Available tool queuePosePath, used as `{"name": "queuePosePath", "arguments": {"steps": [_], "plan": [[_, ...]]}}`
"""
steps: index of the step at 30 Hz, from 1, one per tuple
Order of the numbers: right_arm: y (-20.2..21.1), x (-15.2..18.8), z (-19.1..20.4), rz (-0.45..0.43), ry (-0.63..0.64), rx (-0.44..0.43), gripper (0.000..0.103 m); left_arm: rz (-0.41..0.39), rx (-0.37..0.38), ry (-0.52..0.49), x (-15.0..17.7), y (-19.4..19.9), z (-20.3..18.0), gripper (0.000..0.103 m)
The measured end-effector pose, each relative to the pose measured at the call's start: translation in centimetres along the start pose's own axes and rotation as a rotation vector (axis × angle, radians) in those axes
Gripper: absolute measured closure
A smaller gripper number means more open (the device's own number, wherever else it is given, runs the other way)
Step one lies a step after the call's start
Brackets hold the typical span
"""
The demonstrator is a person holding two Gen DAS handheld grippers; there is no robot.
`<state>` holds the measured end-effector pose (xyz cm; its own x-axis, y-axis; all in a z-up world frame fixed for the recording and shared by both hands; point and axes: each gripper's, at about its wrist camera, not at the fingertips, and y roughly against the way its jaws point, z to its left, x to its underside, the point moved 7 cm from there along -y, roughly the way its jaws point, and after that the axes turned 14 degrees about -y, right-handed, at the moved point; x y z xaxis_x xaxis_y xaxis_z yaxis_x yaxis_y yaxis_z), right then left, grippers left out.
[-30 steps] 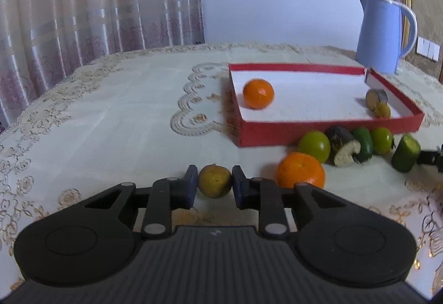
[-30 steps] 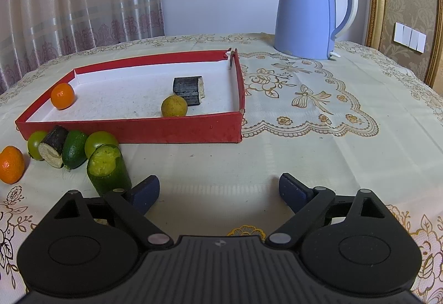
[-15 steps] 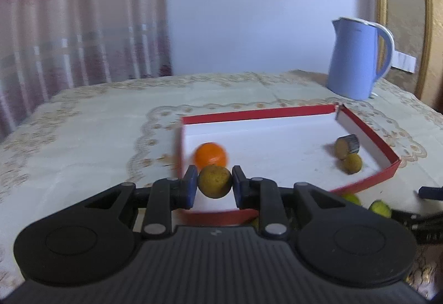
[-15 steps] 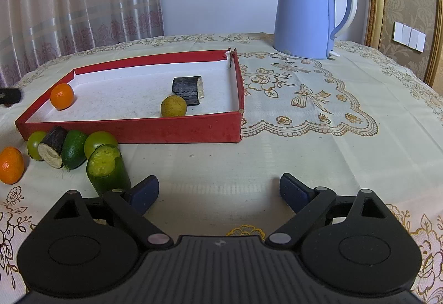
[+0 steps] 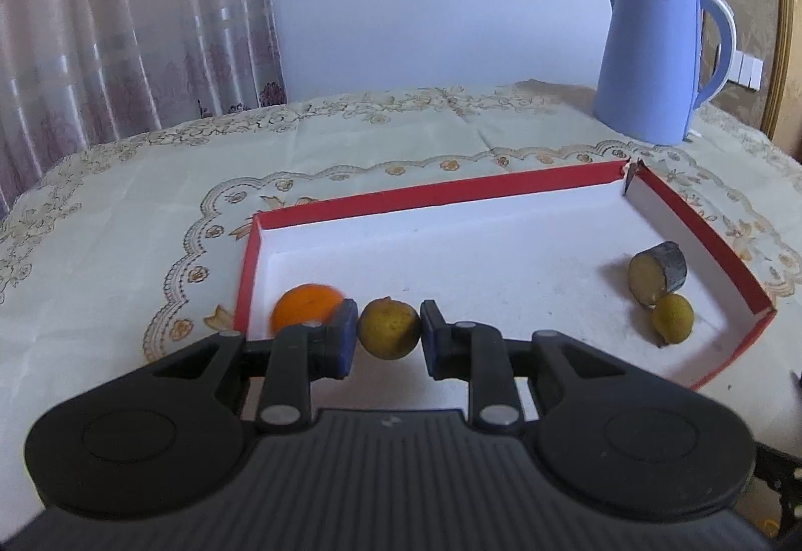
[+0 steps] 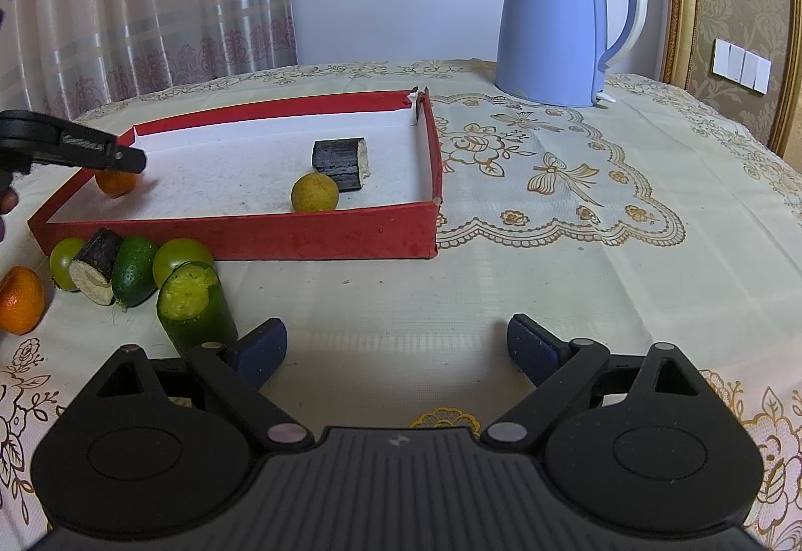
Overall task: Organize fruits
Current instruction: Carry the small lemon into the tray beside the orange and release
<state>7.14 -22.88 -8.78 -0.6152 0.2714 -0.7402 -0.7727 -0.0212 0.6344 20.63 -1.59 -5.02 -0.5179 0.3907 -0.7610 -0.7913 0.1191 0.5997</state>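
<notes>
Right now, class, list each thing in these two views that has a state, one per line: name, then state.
left gripper: shut on yellow-green fruit, over the tray.
yellow-green fruit: held between the pads.
right gripper: open, nothing between its fingers.
red tray: open-topped, holding an orange, a round yellow fruit and a dark cut piece.
cucumber piece: standing on the table outside the tray, cut end up.
blue kettle: upright, lid closed.
</notes>
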Motion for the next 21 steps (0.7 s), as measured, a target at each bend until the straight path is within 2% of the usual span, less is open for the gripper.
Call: {"name": "queuePosePath", "arguments": {"steps": [5, 8, 9, 11, 17, 21], "plan": [[0.0, 0.0, 0.0, 0.000, 0.000, 0.000, 0.007, 0.056, 0.007, -0.001, 0.2, -2.0, -0.2, 0.079], [0.0, 0.0, 0.0, 0.000, -0.001, -0.001, 0.007, 0.036, 0.008, 0.014, 0.1, -1.5, 0.2, 0.077], [0.0, 0.0, 0.0, 0.000, -0.002, -0.001, 0.007, 0.026, 0.005, 0.006, 0.0, -1.3, 0.2, 0.075], [0.0, 0.0, 0.0, 0.000, -0.002, -0.001, 0.007, 0.007, 0.001, 0.008, 0.0, -0.6, 0.3, 0.064], [0.0, 0.1, 0.0, 0.000, -0.004, -0.004, 0.007, -0.053, -0.042, 0.010, 0.9, 2.7, 1.0, 0.050], [0.0, 0.1, 0.0, 0.000, -0.005, -0.004, 0.007, -0.110, -0.045, 0.059, 2.2, 5.7, 2.4, 0.041]]}}
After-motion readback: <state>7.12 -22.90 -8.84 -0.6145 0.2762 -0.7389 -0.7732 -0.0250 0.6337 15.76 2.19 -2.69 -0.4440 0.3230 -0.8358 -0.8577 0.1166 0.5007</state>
